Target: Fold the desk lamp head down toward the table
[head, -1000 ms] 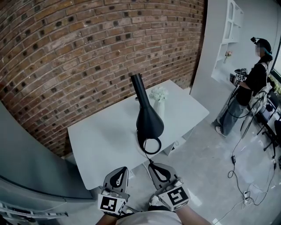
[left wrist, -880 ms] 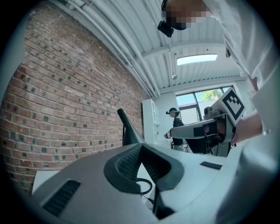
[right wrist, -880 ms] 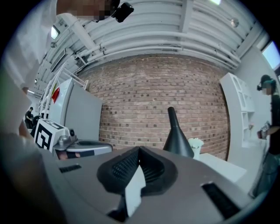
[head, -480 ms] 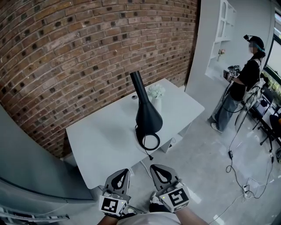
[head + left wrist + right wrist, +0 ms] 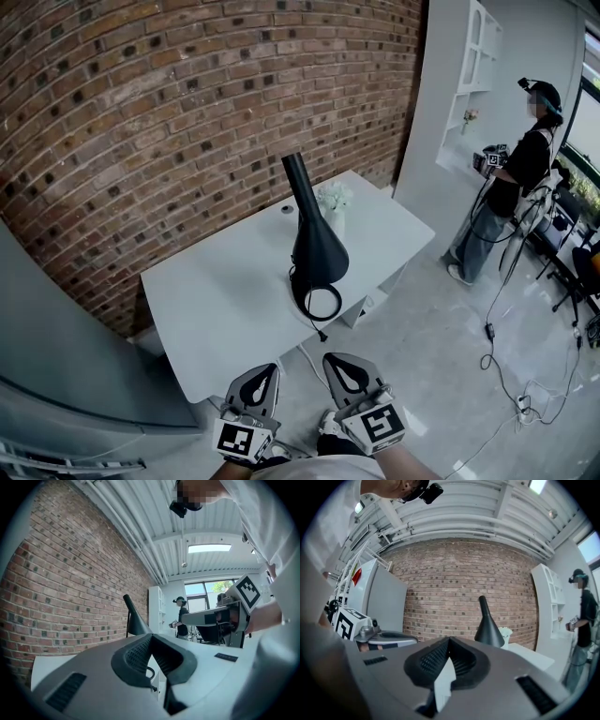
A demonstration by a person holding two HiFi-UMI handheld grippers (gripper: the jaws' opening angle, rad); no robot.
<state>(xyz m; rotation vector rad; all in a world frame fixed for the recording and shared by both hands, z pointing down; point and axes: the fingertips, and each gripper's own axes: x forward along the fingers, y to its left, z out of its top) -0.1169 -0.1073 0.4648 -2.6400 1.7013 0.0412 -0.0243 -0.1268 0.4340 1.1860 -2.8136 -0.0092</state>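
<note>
A black desk lamp (image 5: 317,246) stands near the front edge of the white table (image 5: 225,300), its cone head upright with the narrow tube pointing up. Its ring-shaped part (image 5: 321,302) rests on the tabletop. My left gripper (image 5: 258,375) and right gripper (image 5: 343,362) hang side by side below the table's front edge, short of the lamp, both shut with nothing between the jaws. In the left gripper view the lamp (image 5: 134,622) rises beyond the shut left gripper (image 5: 150,636). In the right gripper view the lamp (image 5: 489,626) stands ahead of the shut right gripper (image 5: 449,640).
A white vase of flowers (image 5: 336,202) stands just behind the lamp. A brick wall (image 5: 187,103) backs the table. A grey cabinet (image 5: 56,366) is at the left. At the right a person (image 5: 520,178) stands by white shelves (image 5: 473,84), with cables (image 5: 511,375) on the floor.
Both grippers have drifted a little across the floor near the table's front edge, still shut. The lamp has not moved. The person at the right has shifted slightly.
</note>
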